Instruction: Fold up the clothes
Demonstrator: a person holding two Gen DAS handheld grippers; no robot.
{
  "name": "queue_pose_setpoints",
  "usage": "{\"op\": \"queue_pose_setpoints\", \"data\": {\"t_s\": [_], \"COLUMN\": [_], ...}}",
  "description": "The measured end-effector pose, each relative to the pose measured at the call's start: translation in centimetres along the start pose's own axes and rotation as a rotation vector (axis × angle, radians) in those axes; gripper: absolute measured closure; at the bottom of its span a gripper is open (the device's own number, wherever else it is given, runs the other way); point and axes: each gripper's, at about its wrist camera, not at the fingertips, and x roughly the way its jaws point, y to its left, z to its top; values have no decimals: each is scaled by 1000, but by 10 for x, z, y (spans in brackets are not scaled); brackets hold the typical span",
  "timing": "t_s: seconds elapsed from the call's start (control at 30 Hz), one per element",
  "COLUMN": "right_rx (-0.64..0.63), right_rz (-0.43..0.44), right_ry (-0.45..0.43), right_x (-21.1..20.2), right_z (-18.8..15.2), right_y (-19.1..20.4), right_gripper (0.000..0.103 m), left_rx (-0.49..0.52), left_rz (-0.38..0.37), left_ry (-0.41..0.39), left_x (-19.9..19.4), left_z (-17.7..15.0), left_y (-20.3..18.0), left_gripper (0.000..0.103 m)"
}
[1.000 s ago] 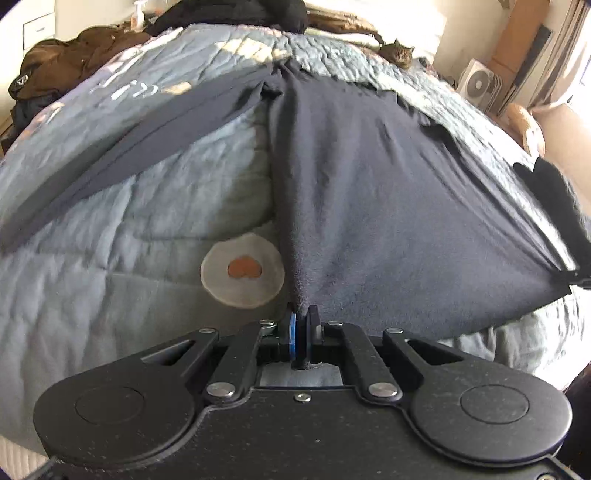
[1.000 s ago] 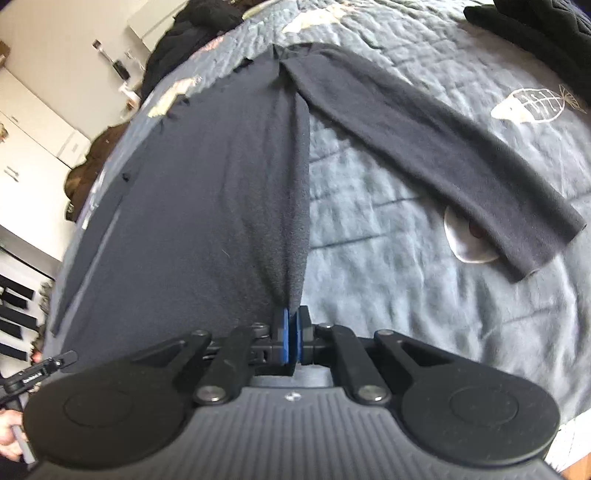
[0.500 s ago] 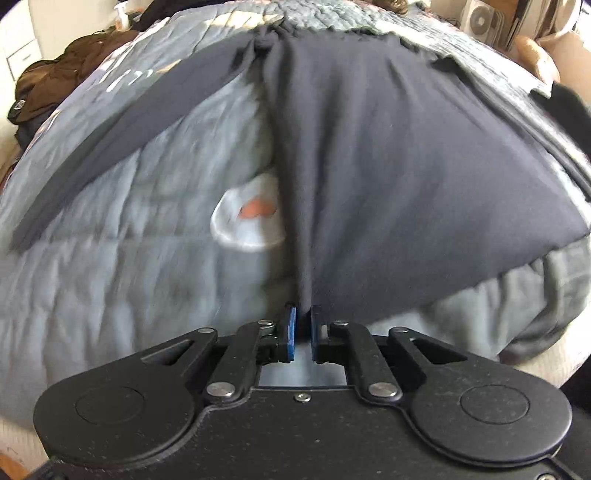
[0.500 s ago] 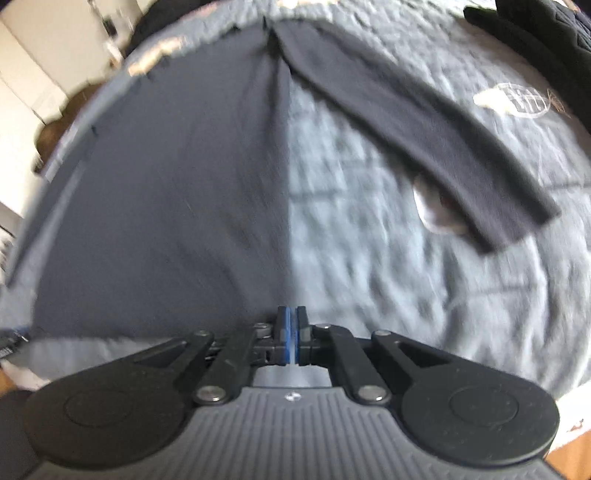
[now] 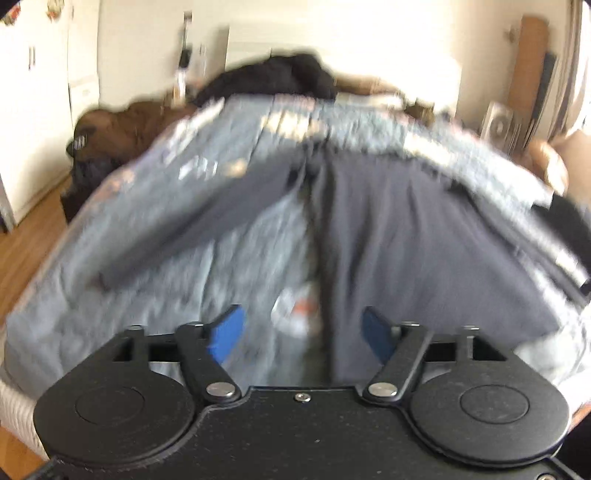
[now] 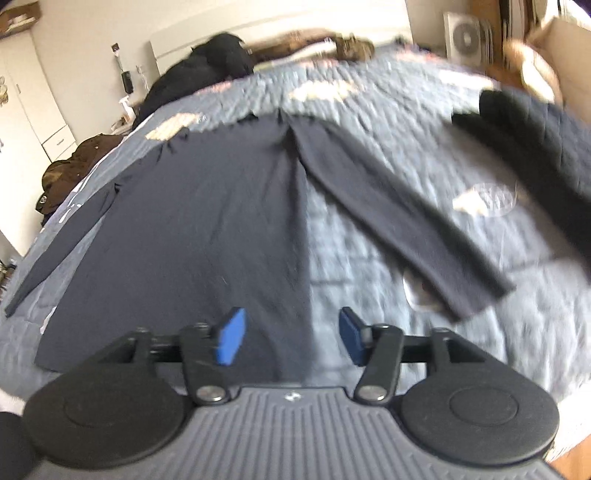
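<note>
A dark navy long-sleeved top (image 6: 207,229) lies spread flat on a blue-grey quilted bedspread (image 6: 369,266), hem toward me. Its sleeves (image 6: 399,218) angle out to both sides. In the left wrist view the same top (image 5: 413,251) fills the right half, blurred by motion, with one sleeve (image 5: 192,221) running off to the left. My left gripper (image 5: 301,334) is open, its blue pads apart above the hem's left corner. My right gripper (image 6: 291,339) is open too, above the hem's right edge, with nothing between its fingers.
A black knitted garment (image 6: 532,140) lies on the bed at the right. A black heap (image 6: 207,70) and a brown garment (image 6: 74,166) sit at the bed's far left. A fan (image 6: 463,35) and a cardboard box stand far right. White round prints (image 6: 487,197) dot the quilt.
Both grippers were shut on the top's hem corners; both have opened and let go. The cameras have lifted and tilted up, showing the room's far wall.
</note>
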Motion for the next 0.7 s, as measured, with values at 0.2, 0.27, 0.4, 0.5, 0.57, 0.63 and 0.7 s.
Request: {"op": "queue_pose_setpoints", "data": {"t_s": [0.2,0.27,0.4,0.5,0.57,0.63,0.7], "right_rx": [-107,-69,28,35,26,13,1], "right_rz": [33,82,182,203,215,231,236], "right_ry": [-56,-61,-71,-52,-32,-16,-12], "right_x": [-1,1,15,37,50,62,76], "right_z": [1,2,1,0,0,2,11], "right_y": [41,45,53,68,82,97,116], "right_gripper": [38,38,38,38,38,38,38], "left_rx": [1,16,46,68,83,98,134], "left_rz": [58,91,156,205,237,270,295], "left_ry": [-76,-65,-43,-27,-16,-5,3], "left_x": [-14,-8,3,12,17,23,32], "left_z": [17,17,17,17,17,17,20], "left_y": [10,22,47,66,78,91,104], "left_gripper": [12,12,13,26,29,36,41]}}
